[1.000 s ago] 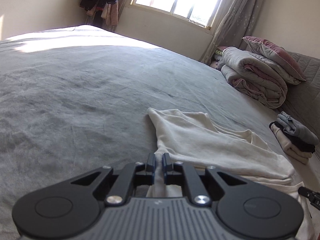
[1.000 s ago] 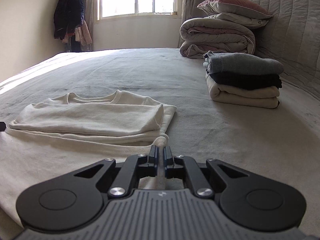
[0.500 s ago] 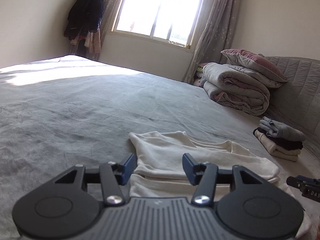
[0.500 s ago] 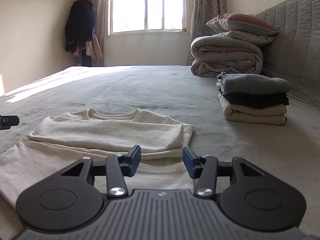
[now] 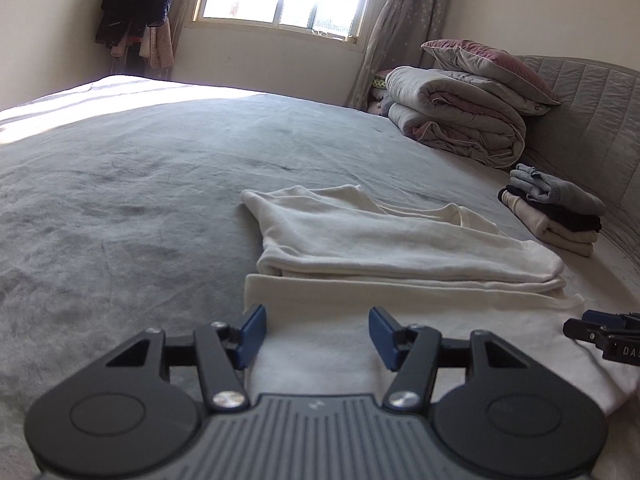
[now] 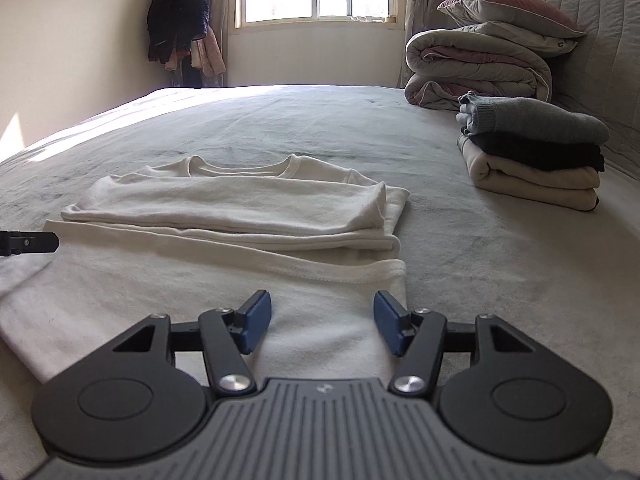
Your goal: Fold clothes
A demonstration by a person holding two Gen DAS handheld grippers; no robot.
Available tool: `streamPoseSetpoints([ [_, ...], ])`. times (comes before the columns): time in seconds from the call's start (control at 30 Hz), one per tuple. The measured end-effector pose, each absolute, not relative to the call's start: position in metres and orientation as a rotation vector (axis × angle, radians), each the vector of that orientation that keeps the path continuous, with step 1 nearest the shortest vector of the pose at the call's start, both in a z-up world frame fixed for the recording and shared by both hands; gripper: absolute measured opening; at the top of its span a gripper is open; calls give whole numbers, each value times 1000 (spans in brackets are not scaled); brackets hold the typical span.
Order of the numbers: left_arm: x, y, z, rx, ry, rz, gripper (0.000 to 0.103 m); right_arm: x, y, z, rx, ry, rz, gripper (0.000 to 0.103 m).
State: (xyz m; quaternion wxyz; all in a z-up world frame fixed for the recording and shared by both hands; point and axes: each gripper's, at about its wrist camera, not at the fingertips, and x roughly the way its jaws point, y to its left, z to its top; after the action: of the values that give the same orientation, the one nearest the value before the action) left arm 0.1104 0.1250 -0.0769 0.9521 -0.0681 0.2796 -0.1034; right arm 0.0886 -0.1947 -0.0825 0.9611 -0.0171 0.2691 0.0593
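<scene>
A cream long-sleeved shirt (image 5: 400, 248) (image 6: 240, 208) lies on the grey bed (image 5: 120, 200), its sleeves folded across the chest and its lower part spread flat toward me. My left gripper (image 5: 318, 332) hovers open over the shirt's near left corner, nothing between its blue pads. My right gripper (image 6: 320, 322) is over the near right corner, its jaws opening, the pads clear of the cloth. Each gripper's tip shows at the edge of the other's view: the right gripper (image 5: 600, 332), the left gripper (image 6: 28, 242).
A stack of folded clothes (image 6: 532, 152) (image 5: 556, 216) sits to the right near the quilted headboard (image 6: 600, 40). Behind it a rolled duvet (image 6: 476, 68) carries a pillow (image 6: 508, 8). Coats (image 6: 180, 20) hang in the far corner beside the window.
Both grippers were shut on the shirt's hem corners a second ago; both have let go and drawn back toward me, and the lower part now lies flat.
</scene>
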Motion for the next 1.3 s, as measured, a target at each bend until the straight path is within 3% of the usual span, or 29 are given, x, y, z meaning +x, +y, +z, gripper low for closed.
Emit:
streamPoseSetpoints([
  [0.07,107,124,-74,-113,567,-204,59,86,-196,-81,-45,544,112,60],
  [0.13,103,124,-70,-75,573,-158,69,82,-197,-80,-54,544,104,66],
  [0.47,82,167,-56,-268,657,-216,79,58,-212,-59,59,580,206,82],
  [0.8,65,215,-57,-576,835,-248,78,39,-246,-51,366,717,259,83],
  [1.03,59,241,-69,-777,955,-317,66,30,-286,-56,737,829,275,83],
  [1.3,63,238,-110,-1063,1078,-380,65,26,-292,-74,864,934,288,82],
])
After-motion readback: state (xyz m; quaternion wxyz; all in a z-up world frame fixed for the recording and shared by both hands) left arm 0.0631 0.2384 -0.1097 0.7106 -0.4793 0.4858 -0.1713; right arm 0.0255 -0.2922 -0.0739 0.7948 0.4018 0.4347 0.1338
